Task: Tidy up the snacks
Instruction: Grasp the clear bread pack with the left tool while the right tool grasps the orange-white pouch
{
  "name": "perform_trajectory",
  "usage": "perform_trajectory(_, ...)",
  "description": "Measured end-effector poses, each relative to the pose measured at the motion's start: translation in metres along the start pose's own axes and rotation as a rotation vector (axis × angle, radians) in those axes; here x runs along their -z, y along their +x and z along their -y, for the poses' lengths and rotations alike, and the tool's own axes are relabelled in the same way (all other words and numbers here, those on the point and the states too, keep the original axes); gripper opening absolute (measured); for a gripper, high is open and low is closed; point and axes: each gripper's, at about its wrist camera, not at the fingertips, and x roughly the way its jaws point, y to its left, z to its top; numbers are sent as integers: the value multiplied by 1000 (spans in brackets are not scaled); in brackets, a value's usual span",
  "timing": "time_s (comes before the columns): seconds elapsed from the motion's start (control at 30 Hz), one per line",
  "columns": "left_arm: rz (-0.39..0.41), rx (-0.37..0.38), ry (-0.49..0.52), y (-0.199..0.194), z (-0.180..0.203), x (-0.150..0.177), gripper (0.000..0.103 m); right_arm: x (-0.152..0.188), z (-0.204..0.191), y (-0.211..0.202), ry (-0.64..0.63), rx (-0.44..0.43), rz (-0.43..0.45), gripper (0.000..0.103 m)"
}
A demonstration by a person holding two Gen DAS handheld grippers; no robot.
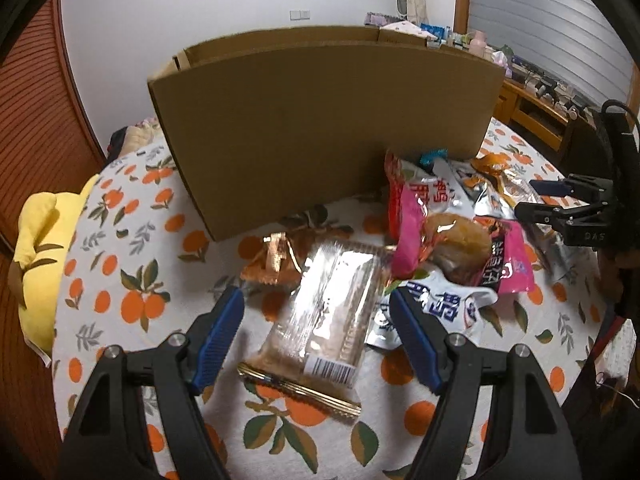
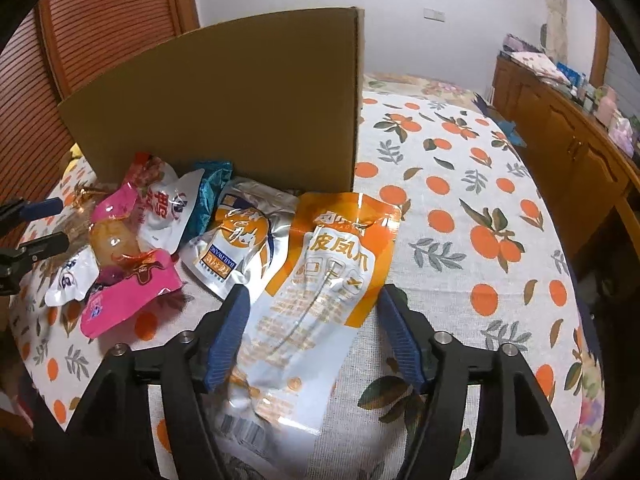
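Observation:
A tall cardboard box (image 1: 320, 128) stands on the orange-print tablecloth (image 1: 132, 280); it also shows in the right wrist view (image 2: 224, 100). My left gripper (image 1: 318, 312) is open, its jaws on either side of a clear-wrapped pastry pack (image 1: 324, 320) lying flat. A pink packet (image 1: 460, 248), a red packet (image 1: 408, 196) and a white-blue packet (image 1: 432, 308) lie just right of it. My right gripper (image 2: 314, 312) is open around an orange-and-white pouch (image 2: 320, 292). A silver pouch (image 2: 240, 240) and a pink packet (image 2: 128, 292) lie to its left.
A yellow plush (image 1: 40, 248) lies at the table's left edge. A wooden sideboard (image 2: 560, 128) with bottles and clutter stands at the right. A brown slatted door (image 2: 100, 12) is behind the box. The left gripper (image 2: 36, 228) shows at the right wrist view's left edge.

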Motion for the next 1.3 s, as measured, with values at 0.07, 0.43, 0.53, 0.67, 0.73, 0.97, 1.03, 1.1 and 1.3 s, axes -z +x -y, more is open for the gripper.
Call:
perform_trajectory(0.07, -9, 1, -3, 3, -1, 1, 76, 1, -4, 1, -19, 16, -1, 74)
perform_trajectory(0.43, -40, 8, -52, 21, -10, 3, 88, 2, -6, 3, -31, 14, -1, 78)
perform_trajectory(0.53, -53, -5, -68, 22, -12, 2, 93, 2, -7, 3, -30, 12, 0, 78)
perform_trajectory(0.67, -68, -8, -68, 23, -14, 3, 95, 2, -7, 3, -30, 13, 0, 78)
perform_trajectory(0.73, -73, -3, -65, 23, -14, 3, 95, 2, -7, 3, -31, 13, 0, 78)
perform_trajectory(0.97, -79, 4, -63, 20, -14, 5, 95, 3, -7, 3, -32, 14, 0, 78)
perform_trajectory(1.03, -70, 16, -59, 19, -14, 5, 88, 3, -7, 3, -31, 13, 0, 78)
perform_trajectory(1.1, -57, 23, -53, 16, -13, 5, 78, 3, -7, 3, -32, 14, 0, 78)
perform_trajectory(1.3, -19, 47, -26, 5, -6, 11, 43, 3, -7, 2, -32, 14, -2, 78)
